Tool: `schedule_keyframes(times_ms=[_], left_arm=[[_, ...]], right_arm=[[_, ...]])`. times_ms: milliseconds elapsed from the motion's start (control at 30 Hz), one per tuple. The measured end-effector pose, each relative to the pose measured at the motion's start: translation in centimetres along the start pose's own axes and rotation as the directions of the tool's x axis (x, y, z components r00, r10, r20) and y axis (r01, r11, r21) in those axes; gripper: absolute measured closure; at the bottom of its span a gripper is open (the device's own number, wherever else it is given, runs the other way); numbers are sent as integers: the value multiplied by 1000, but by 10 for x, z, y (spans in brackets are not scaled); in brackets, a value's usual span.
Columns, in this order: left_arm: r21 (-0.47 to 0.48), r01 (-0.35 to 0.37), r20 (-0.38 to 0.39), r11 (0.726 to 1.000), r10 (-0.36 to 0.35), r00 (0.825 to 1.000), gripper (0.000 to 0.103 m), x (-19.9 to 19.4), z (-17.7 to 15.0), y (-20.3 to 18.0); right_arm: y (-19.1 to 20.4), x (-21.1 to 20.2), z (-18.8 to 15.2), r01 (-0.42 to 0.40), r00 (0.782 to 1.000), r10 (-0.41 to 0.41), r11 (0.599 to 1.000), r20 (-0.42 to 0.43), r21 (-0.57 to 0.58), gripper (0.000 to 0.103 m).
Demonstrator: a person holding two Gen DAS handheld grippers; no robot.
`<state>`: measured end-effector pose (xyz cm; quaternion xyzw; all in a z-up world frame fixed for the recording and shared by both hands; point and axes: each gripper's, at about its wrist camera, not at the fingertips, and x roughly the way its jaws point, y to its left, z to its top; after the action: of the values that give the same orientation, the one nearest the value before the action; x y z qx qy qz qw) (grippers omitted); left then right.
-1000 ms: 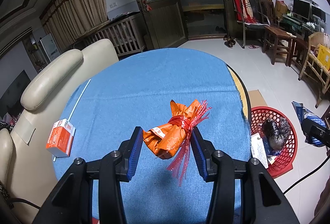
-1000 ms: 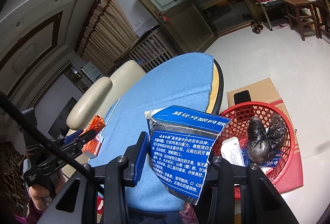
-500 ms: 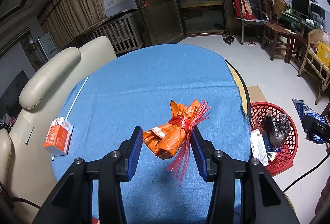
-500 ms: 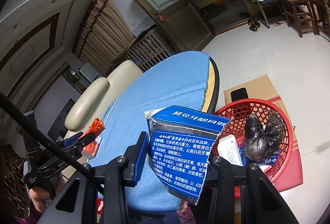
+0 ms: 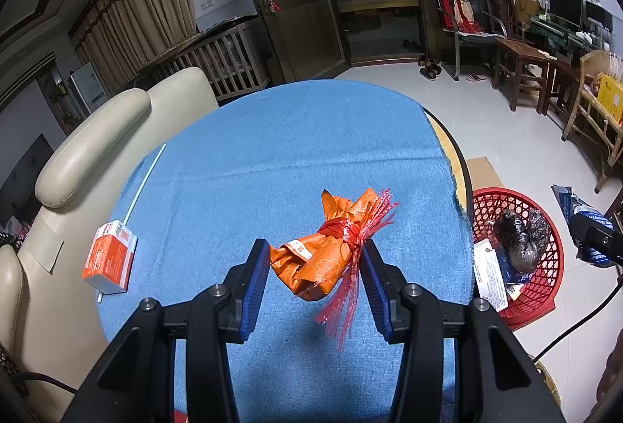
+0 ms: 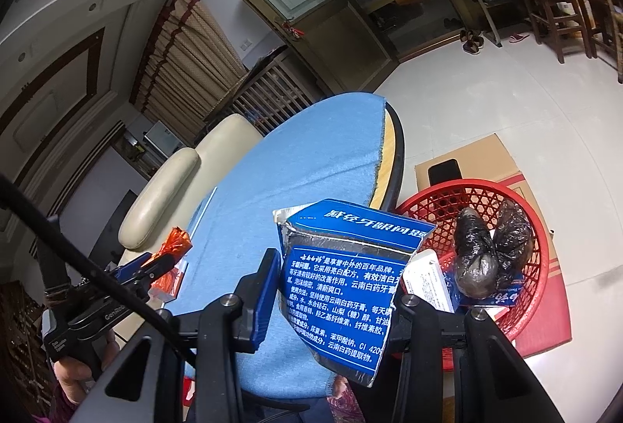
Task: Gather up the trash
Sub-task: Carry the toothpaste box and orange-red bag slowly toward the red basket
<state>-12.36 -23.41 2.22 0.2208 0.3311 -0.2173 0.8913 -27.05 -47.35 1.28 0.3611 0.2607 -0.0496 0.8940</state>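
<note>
Meanwhile the left tool (image 5: 314,281) clamps an orange wrapper bundle (image 5: 325,259) above the blue-clothed surface (image 5: 292,158), well inside its edge, while the right tool (image 6: 335,296) grips a torn blue toothpaste box (image 6: 342,290) past the rim, beside the red basket (image 6: 502,201) on the floor.

Left gripper (image 5: 314,281) and right gripper (image 6: 337,302), fingers of both clamped on a load, held aloft.

Crumpled orange wrapper (image 5: 319,261) held above table; blue carton (image 6: 342,290) beside red basket (image 6: 539,269).
</note>
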Motion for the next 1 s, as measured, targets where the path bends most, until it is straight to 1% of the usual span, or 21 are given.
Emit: schedule_keyframes(times_ms=[1000], left_arm=[[20, 5, -7, 1000, -5, 1000, 54, 2, 0, -4]], right_arm=[[-2, 2, -1, 6, 1000, -6, 1000, -4, 16, 59]])
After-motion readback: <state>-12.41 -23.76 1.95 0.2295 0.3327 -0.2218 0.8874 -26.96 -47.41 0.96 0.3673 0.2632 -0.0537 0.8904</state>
